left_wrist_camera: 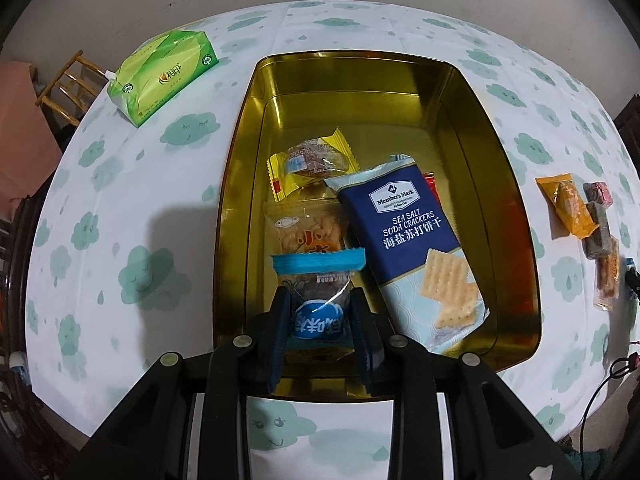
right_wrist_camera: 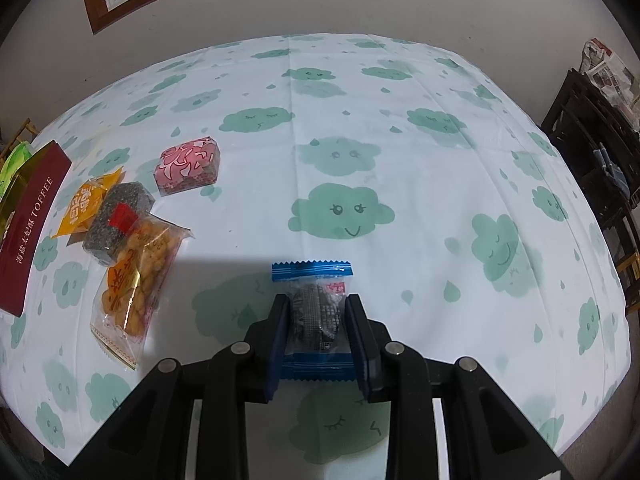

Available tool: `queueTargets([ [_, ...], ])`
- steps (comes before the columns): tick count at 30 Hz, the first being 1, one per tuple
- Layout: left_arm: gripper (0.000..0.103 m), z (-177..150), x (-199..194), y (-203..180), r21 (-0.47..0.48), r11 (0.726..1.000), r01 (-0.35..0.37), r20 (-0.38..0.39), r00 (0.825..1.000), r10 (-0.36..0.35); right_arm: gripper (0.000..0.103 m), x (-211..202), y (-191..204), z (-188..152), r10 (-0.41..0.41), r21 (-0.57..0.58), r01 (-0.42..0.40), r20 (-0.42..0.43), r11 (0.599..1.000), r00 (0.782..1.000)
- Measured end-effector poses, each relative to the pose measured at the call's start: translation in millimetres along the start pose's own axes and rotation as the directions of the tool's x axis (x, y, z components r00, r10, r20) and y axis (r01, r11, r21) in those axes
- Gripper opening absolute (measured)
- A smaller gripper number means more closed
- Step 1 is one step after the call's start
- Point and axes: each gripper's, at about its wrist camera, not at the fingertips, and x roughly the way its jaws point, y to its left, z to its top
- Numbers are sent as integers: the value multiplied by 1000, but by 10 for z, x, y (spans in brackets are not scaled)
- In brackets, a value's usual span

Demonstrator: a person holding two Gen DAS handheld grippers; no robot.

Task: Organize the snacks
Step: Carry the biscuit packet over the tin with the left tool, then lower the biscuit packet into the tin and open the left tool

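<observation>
Left claw (left_wrist_camera: pixel 320 316) sat over the near end of the gold tin (left_wrist_camera: pixel 500 184), a blue-ended snack packet (left_wrist_camera: pixel 318 280) between its pads; contact on the packet sides looked light, so I could not tell if it was clamped or let go. Right claw (right_wrist_camera: pixel 314 320) was closed on a second blue-ended packet (right_wrist_camera: pixel 316 308), clear middle showing a dark ridged piece, held over the bench (right_wrist_camera: pixel 400 140) away from the tin. Tin was rectangular, rounded corners, shiny metal inside, standing on the bench cloth with green clouds. Inside it, besides the packet at the claw, three things were clear: one yellow-wrapped round cake (left_wrist_camera: pixel 312 160), one clear bag of pale crackers (left_wrist_camera: pixel 304 228), one navy soda cracker pack (left_wrist_camera: pixel 416 248) lying tilted against the right wall; a red sliver showed behind it, unreadable. Loose on the bench in the right view, four snacks: one pink patterned block (right_wrist_camera: pixel 188 166), one orange sachet (right_wrist_camera: pixel 86 204), one dark speckled block with red label (right_wrist_camera: pixel 118 220), one clear bag of fried twists (right_wrist_camera: pixel 136 284), the last three overlapping. One dark red toffee lid (right_wrist_camera: pixel 28 224) lay at the left edge. One green soft tissue pack (left_wrist_camera: pixel 164 74) sat well apart from the tin.
</observation>
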Motion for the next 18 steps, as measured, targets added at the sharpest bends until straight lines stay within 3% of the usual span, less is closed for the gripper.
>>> queueTargets([
  [5,31,-4,-4,-16,7,1000,-2,3,1000,2,28,-1,-10,-2,-5,12,5,4,1000,1000],
  [9,44,-14,-13,-21,-4,1000,-2,10,1000,2,28,-6,-4,-6,-6,27,6,6,1000,1000],
  [18,63,-40,-96,-86,9,1000,-25,68,997,25,25,-59,-20,18,0,65,-1,11,998,1000],
])
